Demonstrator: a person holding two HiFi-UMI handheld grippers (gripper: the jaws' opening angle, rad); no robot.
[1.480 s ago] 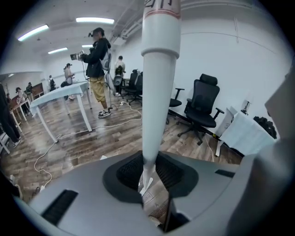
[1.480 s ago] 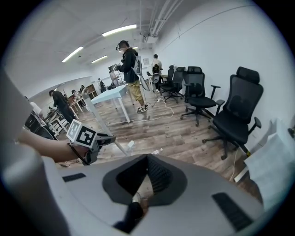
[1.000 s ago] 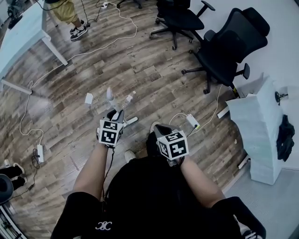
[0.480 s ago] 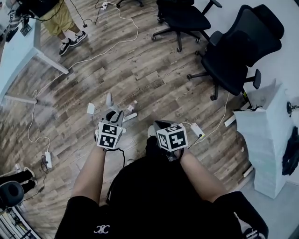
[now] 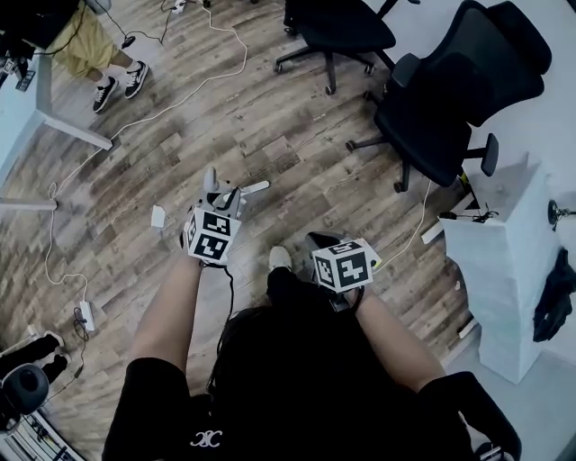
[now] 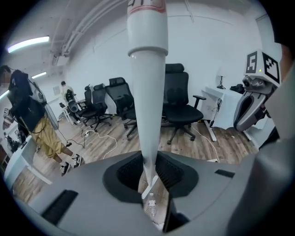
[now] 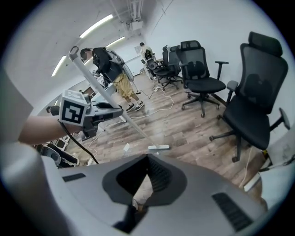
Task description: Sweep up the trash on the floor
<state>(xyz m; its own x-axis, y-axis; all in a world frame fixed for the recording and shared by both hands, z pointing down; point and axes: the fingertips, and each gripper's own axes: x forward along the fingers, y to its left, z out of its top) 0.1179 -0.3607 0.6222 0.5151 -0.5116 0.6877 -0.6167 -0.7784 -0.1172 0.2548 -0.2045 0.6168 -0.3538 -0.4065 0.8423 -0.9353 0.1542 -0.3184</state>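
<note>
My left gripper (image 5: 212,191) is shut on the long white handle (image 6: 147,92) of a sweeper. Its flat white head (image 5: 255,187) rests on the wood floor just ahead of that gripper, and the right gripper view shows the head (image 7: 158,148) too. A clear plastic bottle (image 6: 150,207) lies on the floor below the left jaws. A small white scrap (image 5: 158,216) lies to the left of the left gripper. My right gripper (image 5: 317,241) hangs lower right, beside my white shoe (image 5: 279,258). Its pads meet and I see nothing between them.
Black office chairs (image 5: 450,99) stand at the upper right and top (image 5: 337,27). A white cable (image 5: 180,94) runs across the floor to a power strip (image 5: 85,315). A white desk leg (image 5: 63,131) and a standing person (image 5: 90,54) are at upper left, a white cabinet (image 5: 504,270) at right.
The left gripper has pushed the sweeper head forward and to the right. The bottle that lay by the head is hidden in the head view now. The right gripper has barely moved.
</note>
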